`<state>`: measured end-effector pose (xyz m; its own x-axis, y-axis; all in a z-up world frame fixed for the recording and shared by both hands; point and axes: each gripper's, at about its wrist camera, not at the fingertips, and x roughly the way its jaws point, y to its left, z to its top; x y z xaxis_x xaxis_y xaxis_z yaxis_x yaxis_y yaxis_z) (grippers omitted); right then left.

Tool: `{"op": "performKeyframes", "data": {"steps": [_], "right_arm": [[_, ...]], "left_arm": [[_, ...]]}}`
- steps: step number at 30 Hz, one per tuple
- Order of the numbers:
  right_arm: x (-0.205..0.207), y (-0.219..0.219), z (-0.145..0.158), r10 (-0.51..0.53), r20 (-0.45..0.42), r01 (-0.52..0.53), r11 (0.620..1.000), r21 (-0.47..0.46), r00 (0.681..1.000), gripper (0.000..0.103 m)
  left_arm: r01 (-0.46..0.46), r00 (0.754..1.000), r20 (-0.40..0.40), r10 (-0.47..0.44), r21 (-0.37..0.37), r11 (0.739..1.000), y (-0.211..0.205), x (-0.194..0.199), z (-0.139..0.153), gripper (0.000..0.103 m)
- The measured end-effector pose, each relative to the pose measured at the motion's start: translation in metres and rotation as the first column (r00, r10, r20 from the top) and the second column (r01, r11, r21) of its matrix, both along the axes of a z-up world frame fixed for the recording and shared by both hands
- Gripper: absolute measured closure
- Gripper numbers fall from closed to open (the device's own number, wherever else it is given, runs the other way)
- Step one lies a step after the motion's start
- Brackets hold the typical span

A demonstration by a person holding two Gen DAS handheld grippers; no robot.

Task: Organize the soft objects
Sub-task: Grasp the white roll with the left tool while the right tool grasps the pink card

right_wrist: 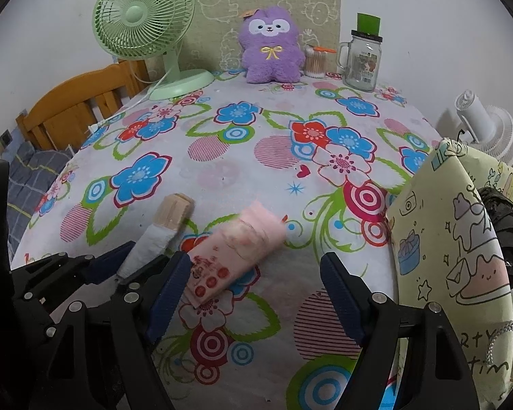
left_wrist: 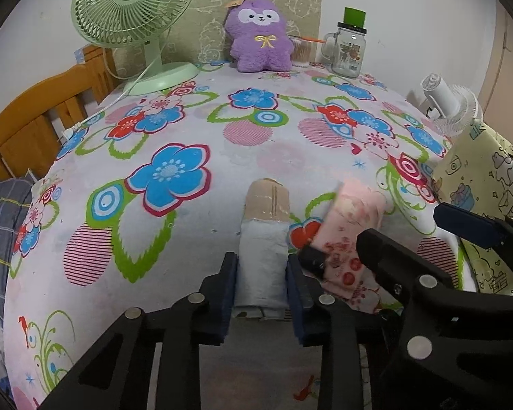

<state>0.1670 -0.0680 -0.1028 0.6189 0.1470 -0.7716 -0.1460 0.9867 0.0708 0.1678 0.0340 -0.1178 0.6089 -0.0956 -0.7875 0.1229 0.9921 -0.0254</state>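
Now left fingers [left_wrist: 261,266] clamped around white roll [left_wrist: 261,259].

I see a matt printed cloth tablecloth [right_wrist: 256,177] under everything. At its far edge sit a fuzzy purple plush toy [right_wrist: 272,46], a glossy clear glass jar mug [right_wrist: 362,61] and a smooth green plastic fan [right_wrist: 143,13]; beside it stands a varnished wooden bed frame [right_wrist: 75,109].

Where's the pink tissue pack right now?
The pink tissue pack lies on the floral tablecloth between the right gripper's open jaws, nearer its left finger, just right of the white roll clamped in the left gripper.
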Motion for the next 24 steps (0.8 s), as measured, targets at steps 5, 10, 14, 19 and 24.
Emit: {"op": "performKeyframes", "data": {"steps": [5, 10, 14, 19, 24], "right_arm": [[0.007, 0.006, 0.000, -0.001, 0.000, 0.001, 1.000, 0.012, 1.000, 0.022], [0.015, 0.015, -0.001, 0.003, -0.006, -0.002, 1.000, 0.015, 1.000, 0.022], [0.022, 0.019, -0.005, -0.002, -0.031, 0.002, 1.000, 0.022, 1.000, 0.022], [0.032, 0.019, -0.015, -0.030, -0.079, 0.033, 0.999, 0.034, 0.996, 0.022], [0.038, 0.019, -0.021, -0.036, -0.112, 0.043, 0.998, 0.056, 0.993, 0.022]], "left_arm": [[-0.039, 0.999, 0.026, 0.039, 0.007, 0.999, 0.013, 0.000, 0.005, 0.078], [-0.060, 0.998, 0.031, 0.059, 0.013, 0.998, 0.023, 0.004, 0.006, 0.078], [-0.069, 0.997, 0.029, 0.068, 0.017, 0.998, 0.027, 0.008, 0.004, 0.078], [-0.060, 0.998, 0.017, 0.060, 0.007, 0.998, 0.028, 0.012, 0.000, 0.078], [-0.053, 0.999, 0.011, 0.053, 0.000, 0.999, 0.028, 0.013, -0.001, 0.078]]}}
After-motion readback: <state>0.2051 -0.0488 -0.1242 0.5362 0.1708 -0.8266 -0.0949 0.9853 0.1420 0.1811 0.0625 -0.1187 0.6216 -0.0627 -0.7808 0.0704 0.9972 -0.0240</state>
